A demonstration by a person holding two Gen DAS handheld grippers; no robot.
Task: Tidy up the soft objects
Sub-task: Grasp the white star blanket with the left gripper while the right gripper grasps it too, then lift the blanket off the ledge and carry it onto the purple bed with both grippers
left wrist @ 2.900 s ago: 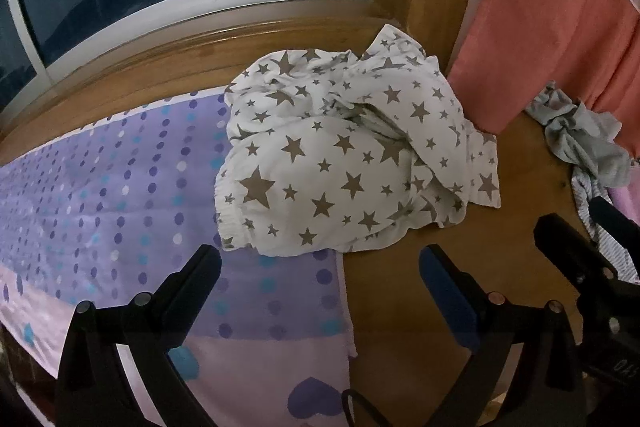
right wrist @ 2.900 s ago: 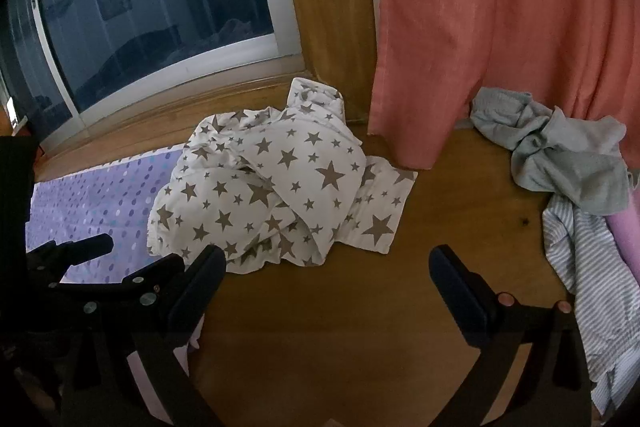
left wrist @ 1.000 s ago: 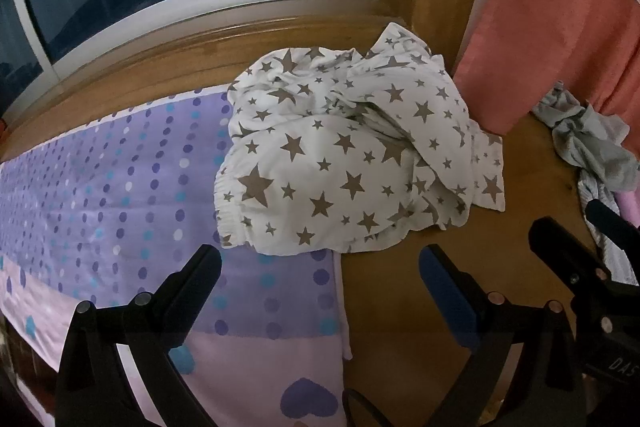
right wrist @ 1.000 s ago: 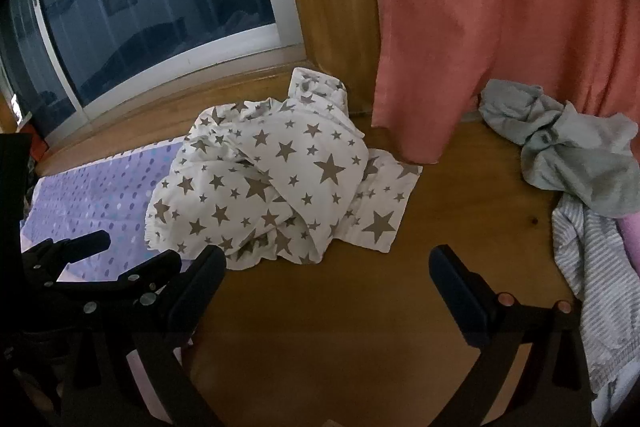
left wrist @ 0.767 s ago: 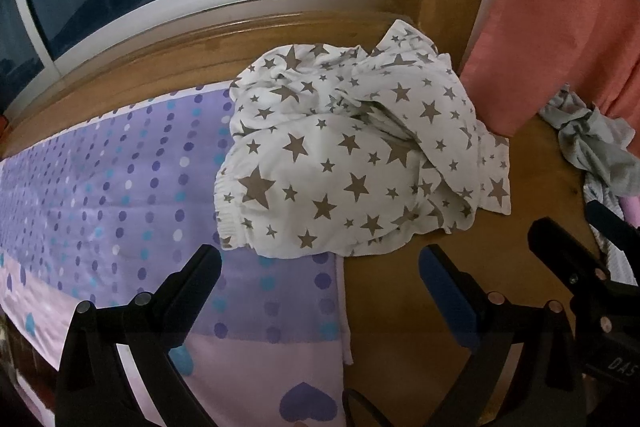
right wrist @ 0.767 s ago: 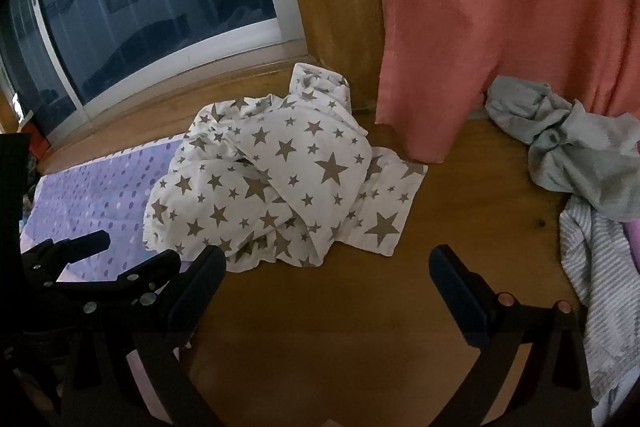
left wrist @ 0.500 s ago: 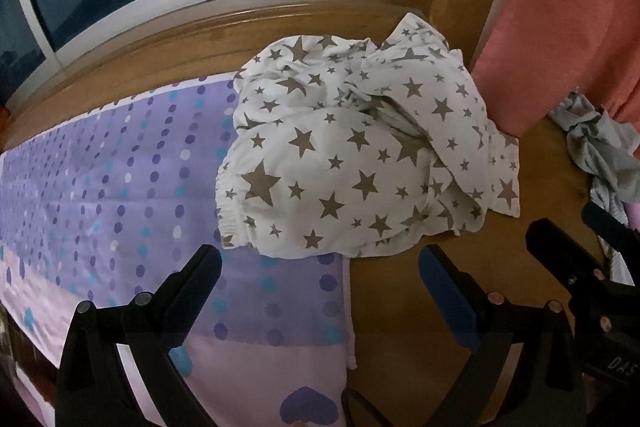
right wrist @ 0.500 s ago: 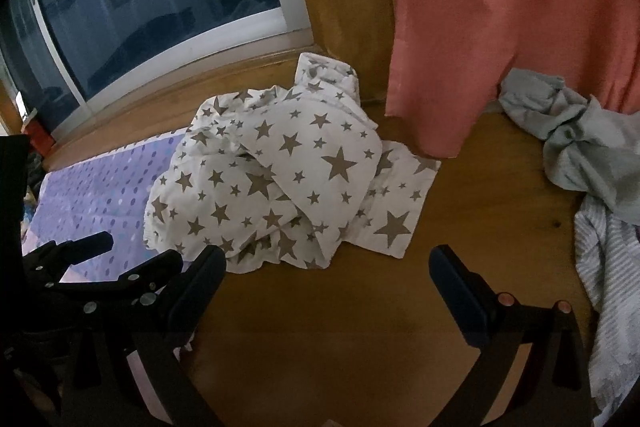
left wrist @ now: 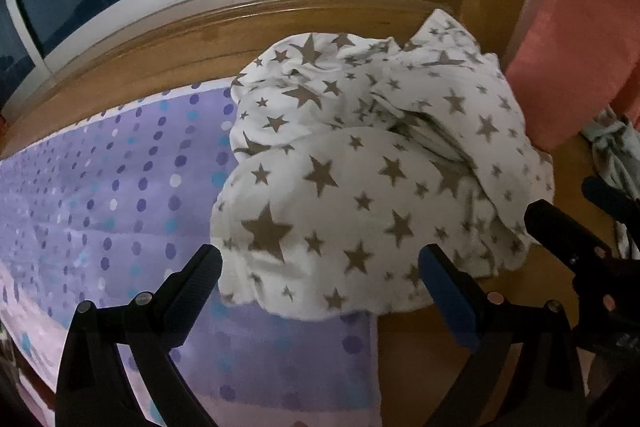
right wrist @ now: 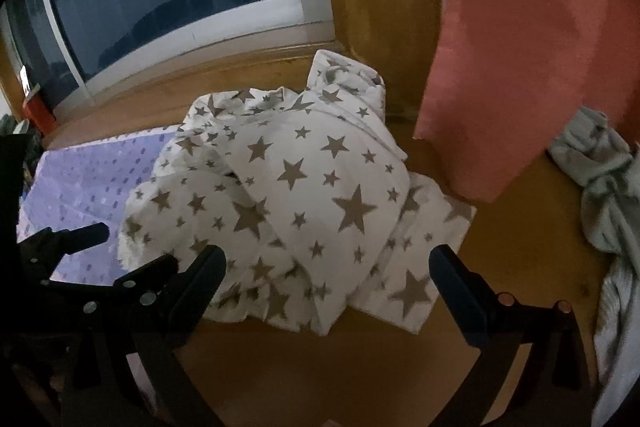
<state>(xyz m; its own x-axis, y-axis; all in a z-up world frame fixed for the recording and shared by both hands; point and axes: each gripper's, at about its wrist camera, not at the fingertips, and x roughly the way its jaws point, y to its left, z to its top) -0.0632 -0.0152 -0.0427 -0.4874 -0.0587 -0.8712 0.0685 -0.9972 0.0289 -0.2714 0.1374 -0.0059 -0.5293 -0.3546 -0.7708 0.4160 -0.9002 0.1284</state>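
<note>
Left gripper (left wrist: 320,277) jaws wide apart, empty; right gripper (right wrist: 326,277) same. One crumpled white star-print cloth (left wrist: 360,187) just ahead of both, near edge between the fingers, half on one purple dotted sheet (left wrist: 120,187), half on bare wooden surface (right wrist: 320,367). Bare wood under right gripper. One grey rumpled garment (right wrist: 600,195) far right, one hanging coral curtain (right wrist: 540,27) beyond.

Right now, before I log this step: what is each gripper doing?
Left gripper: open, holding nothing, close above the star-print cloth.
Right gripper: open, holding nothing, near the same cloth.
</note>
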